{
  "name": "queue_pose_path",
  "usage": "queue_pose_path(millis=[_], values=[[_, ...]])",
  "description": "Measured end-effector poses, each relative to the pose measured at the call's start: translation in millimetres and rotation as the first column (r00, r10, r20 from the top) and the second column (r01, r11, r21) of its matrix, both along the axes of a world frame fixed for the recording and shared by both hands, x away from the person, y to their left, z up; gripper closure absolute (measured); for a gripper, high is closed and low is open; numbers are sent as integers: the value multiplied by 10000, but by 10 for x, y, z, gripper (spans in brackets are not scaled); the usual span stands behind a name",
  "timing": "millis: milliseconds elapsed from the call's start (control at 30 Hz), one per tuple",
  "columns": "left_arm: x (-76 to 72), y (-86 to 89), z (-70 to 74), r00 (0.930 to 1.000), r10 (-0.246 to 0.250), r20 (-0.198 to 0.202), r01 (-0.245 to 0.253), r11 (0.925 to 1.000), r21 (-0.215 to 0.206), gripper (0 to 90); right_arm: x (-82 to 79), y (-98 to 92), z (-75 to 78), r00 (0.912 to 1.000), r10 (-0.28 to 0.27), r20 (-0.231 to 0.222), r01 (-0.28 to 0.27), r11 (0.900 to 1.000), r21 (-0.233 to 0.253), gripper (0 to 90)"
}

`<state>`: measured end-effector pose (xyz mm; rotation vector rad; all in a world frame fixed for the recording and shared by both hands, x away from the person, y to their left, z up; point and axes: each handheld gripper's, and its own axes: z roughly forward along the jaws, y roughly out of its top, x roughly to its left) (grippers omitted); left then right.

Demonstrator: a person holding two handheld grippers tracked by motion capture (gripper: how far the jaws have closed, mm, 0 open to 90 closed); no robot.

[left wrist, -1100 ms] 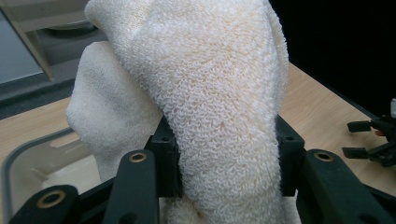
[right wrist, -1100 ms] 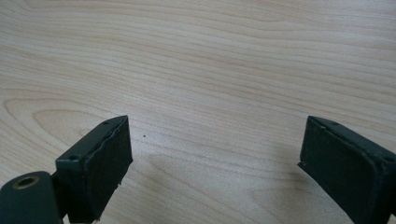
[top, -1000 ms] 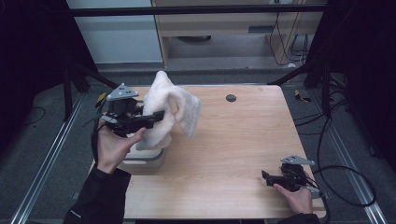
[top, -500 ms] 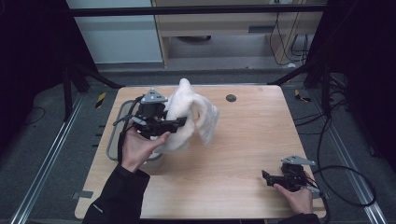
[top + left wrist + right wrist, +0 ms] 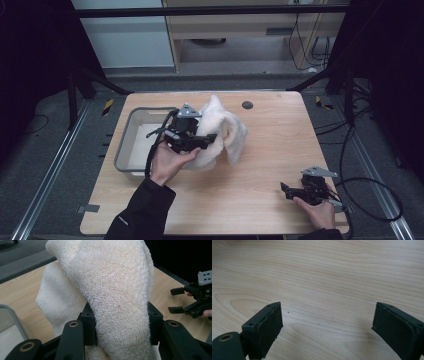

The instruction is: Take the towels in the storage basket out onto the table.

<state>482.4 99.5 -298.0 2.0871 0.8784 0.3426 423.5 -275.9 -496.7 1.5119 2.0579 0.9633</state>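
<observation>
While gripped mid-fold in the left gripper (image 5: 207, 138), found cream towel (image 5: 223, 131) lifted clear of the table (image 5: 280, 150), hanging in loose folds left of centre, just right of the grey bin (image 5: 129, 129). Confirmed in the left gripper view: jaws closed on a thick band of the towel (image 5: 110, 290), pile bulging out on both sides of the pads. Could not tell whether the lowest fold touched the wood or merely hung close above it; hidden behind the hand.

Noted right gripper (image 5: 289, 190) at the near right corner, held low over the table, well apart from the towel. Jaws spread wide, nothing between them, bare wood grain beneath in the right gripper view (image 5: 324, 322).

Risks judged from this position:
- Slippage: hold taken on a bunched band rather than a flat edge; a quick swing likely to let layers creep out of the pads.
- Snagging: trailing fold near the bin rim; a move leftward likely to catch it or drag the bin.
- Uneven drop: with one hold only, towel likely to land crumpled unless taken by the right gripper as well.
</observation>
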Motion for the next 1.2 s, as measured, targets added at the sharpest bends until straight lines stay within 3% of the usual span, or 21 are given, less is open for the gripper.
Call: queue_pose_path(millis=[267,600,733,1200], values=[[54,-170,-177,9992,-273,-294,281,9993,250,544,-1,1,1,10000,32,17,-32,10000,13,90],[86,-348,-352,9967,-587,-567,603,9978,269,540,-1,-2,2,10000,-3,41,3,10000,-8,90],[122,-430,-483,9945,-699,-776,731,9966,381,537,-1,0,-1,10000,4,48,-4,10000,-44,90],[222,-520,-776,9911,-636,-1172,701,9962,519,512,1,4,-9,10000,33,68,-33,9999,-110,90]])
